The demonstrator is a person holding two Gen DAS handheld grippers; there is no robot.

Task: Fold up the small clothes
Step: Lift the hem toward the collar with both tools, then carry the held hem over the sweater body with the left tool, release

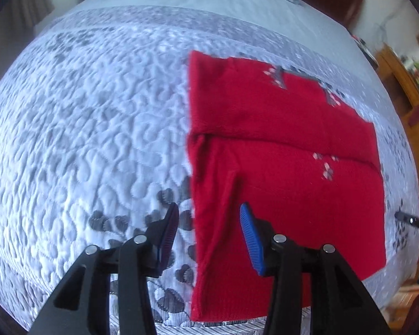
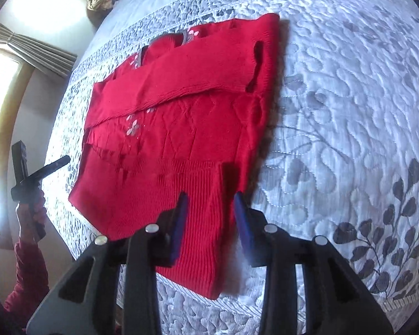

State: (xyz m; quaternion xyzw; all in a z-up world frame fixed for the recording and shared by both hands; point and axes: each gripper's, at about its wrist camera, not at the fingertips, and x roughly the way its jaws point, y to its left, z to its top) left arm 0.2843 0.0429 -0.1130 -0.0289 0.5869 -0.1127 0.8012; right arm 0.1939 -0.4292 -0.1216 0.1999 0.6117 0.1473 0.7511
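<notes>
A small red knit sweater (image 1: 279, 162) with grey and white flower motifs lies flat on the bed, its sleeves folded across the body. It also shows in the right wrist view (image 2: 181, 117). My left gripper (image 1: 209, 217) is open and empty, hovering over the sweater's left edge near the hem. My right gripper (image 2: 209, 206) is open and empty above the ribbed hem at the sweater's right corner. The left gripper (image 2: 56, 164) shows at the left of the right wrist view, beyond the sweater's other side. The right gripper's tip (image 1: 410, 220) shows at the right edge of the left wrist view.
The bed is covered by a quilted grey and white bedspread (image 1: 83, 125) with dark leaf patterns (image 2: 391, 223). Wooden furniture (image 1: 399, 83) stands beyond the bed's right side. A curtained window (image 2: 28, 47) is at the left.
</notes>
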